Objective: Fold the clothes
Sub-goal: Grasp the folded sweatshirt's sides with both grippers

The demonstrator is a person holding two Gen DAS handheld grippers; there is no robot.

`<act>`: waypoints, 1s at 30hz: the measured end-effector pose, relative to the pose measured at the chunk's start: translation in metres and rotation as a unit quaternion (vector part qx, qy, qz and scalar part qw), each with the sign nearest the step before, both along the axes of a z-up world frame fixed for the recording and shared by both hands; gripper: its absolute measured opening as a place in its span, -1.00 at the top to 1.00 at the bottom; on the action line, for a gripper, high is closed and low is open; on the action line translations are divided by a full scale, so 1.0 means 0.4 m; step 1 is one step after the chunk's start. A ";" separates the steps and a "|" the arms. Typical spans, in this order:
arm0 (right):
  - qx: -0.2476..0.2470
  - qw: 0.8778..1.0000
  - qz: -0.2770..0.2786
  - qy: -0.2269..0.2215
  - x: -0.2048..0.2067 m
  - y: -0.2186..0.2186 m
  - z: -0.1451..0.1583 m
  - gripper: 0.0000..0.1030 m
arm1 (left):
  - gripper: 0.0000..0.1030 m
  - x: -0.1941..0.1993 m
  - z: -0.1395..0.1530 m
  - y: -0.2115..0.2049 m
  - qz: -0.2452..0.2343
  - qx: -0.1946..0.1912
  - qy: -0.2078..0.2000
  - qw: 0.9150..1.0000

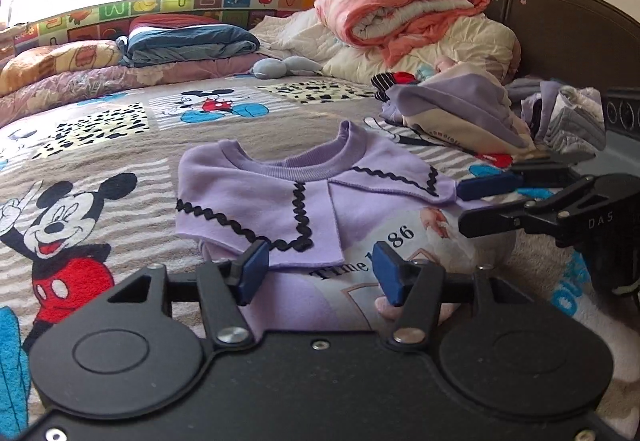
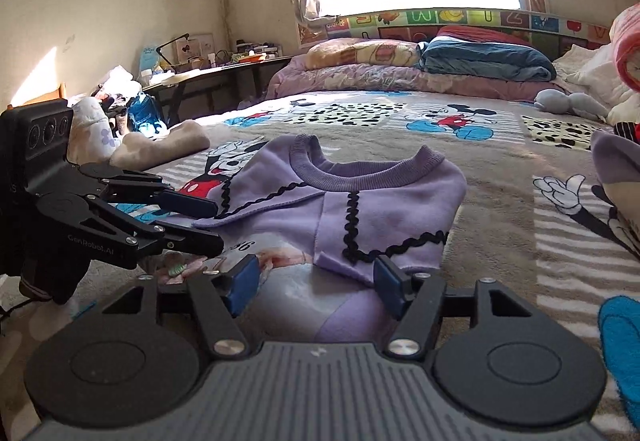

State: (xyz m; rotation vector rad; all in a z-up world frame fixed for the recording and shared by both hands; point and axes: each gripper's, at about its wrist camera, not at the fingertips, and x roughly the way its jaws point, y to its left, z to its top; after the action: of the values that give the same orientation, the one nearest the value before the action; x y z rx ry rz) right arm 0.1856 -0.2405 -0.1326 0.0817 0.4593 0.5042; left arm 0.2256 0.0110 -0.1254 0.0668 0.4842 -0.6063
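A lavender child's sweatshirt [image 1: 256, 197] with a ribbed neck and black zigzag trim lies on the Mickey Mouse blanket [image 1: 100, 145], neck towards the far side. Its lower part, with a printed picture, is folded up under the collar flaps. My left gripper [image 1: 320, 273] stands open over the near edge of the sweatshirt [image 2: 384, 209], blue pads apart, cloth below them. My right gripper [image 2: 316, 287] is also open above the same near edge. Each shows in the other's view: the right gripper [image 1: 466, 205] at the garment's right side, the left gripper [image 2: 216, 225] at its left side.
A heap of unfolded clothes [image 1: 452, 113] lies beyond the sweatshirt to the right. A rolled orange quilt [image 1: 404, 13] and folded blue bedding [image 1: 188, 41] sit by the dark headboard [image 1: 560, 21]. A cluttered desk [image 2: 208, 69] and a beige cloth [image 2: 160, 145] are off the bed's left side.
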 end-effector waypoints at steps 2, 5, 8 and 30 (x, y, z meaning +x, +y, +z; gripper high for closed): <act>0.035 0.999 -0.024 0.012 -0.017 -0.024 0.006 -0.47 | -0.09 0.000 0.011 0.035 0.051 -0.055 0.023 0.997; 0.102 0.992 -0.064 0.046 -0.017 -0.073 -0.001 -0.58 | -0.21 0.007 0.000 0.081 0.111 -0.135 0.093 0.980; 0.185 0.974 -0.099 0.085 0.006 -0.117 -0.030 -0.62 | -0.30 0.010 -0.029 0.107 0.157 -0.183 0.153 0.958; 0.303 0.927 -0.104 0.192 0.155 -0.085 -0.152 0.01 | 0.12 0.031 -0.099 0.064 0.208 -0.320 0.249 0.890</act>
State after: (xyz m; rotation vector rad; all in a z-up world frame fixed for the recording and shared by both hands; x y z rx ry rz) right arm 0.2478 -0.2745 -0.1934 0.8315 0.6559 0.4043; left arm 0.2380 0.0368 -0.1651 -0.8256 0.7456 -0.3269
